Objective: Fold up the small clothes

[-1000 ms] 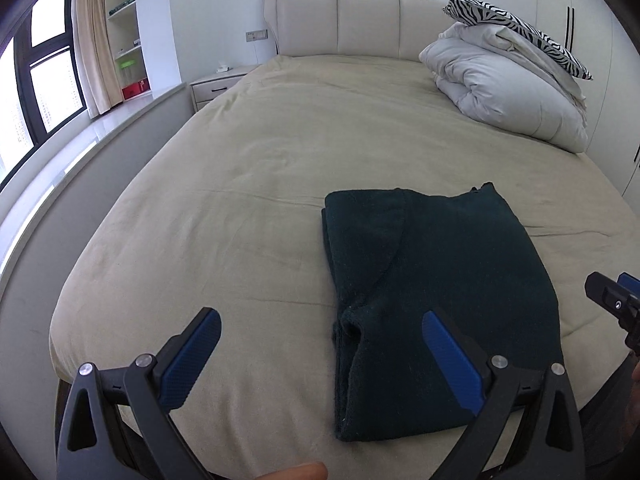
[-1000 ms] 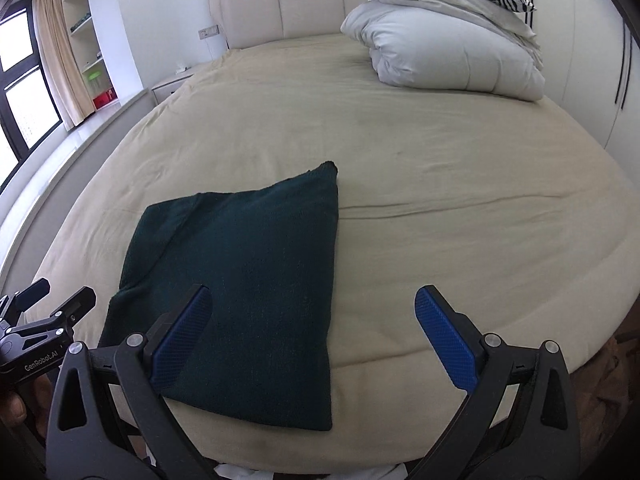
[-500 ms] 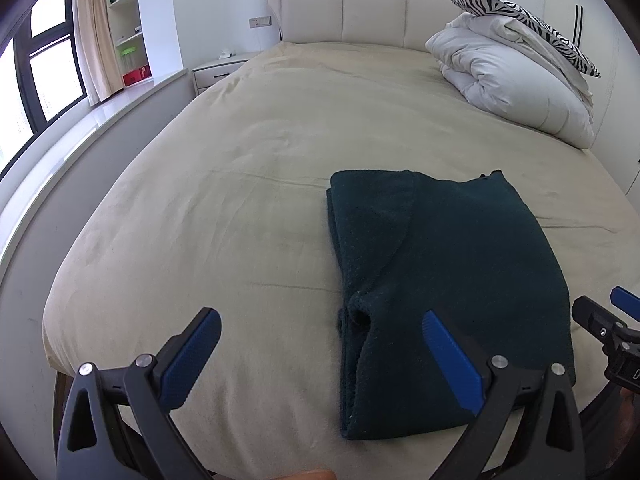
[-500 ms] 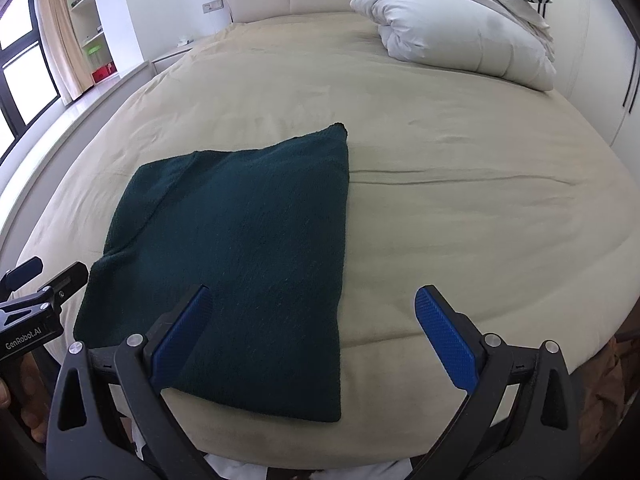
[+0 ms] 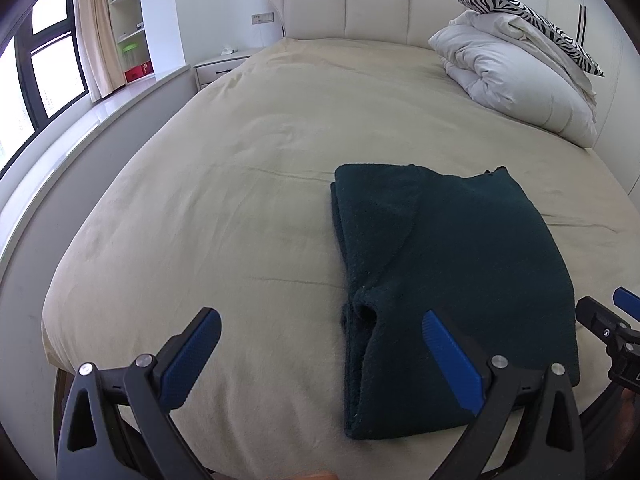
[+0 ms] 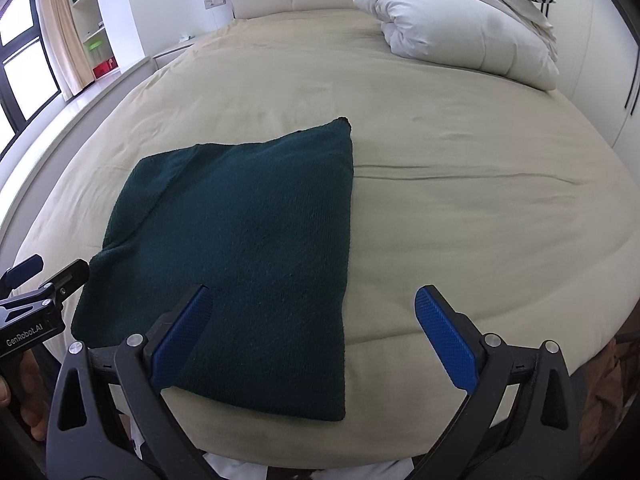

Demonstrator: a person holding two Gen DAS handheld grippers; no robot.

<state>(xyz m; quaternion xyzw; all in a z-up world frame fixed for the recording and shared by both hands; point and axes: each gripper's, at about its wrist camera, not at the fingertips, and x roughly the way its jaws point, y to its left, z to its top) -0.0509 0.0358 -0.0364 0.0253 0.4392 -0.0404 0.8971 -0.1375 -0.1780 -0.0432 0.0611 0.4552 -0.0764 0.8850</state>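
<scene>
Both grippers hang over the foot of the bed (image 5: 248, 148), and neither one has hold of anything. The left gripper (image 5: 320, 354) has its blue-padded fingers (image 5: 192, 360) spread wide apart, one over bare beige sheet, the other over the left part of the dark green garment (image 5: 452, 264). That garment lies folded into a neat rectangle, flat on the sheet near the foot edge and a little to the right of the bed's middle; in the left wrist view its left side shows stacked layers with a small rumpled pocket of cloth partway down. Over to the right gripper (image 6: 310, 340): jaws wide open too, the left pad (image 6: 180, 340) above the garment's near end, the right pad above plain sheet just beside the garment's straight right edge. In the right wrist view the garment (image 6: 248, 248) looks smooth on top, with its far right corner poking up to a small point. Each gripper peeks into the other's view at the frame edge, with part of a hand showing on the left handle. Up at the head end, a folded white duvet (image 5: 516, 84) sits against the padded headboard (image 5: 360, 8) with a zebra-print pillow (image 5: 532, 20) on top. A nightstand (image 5: 220, 66) stands left of the bed, near the window (image 5: 40, 76).
</scene>
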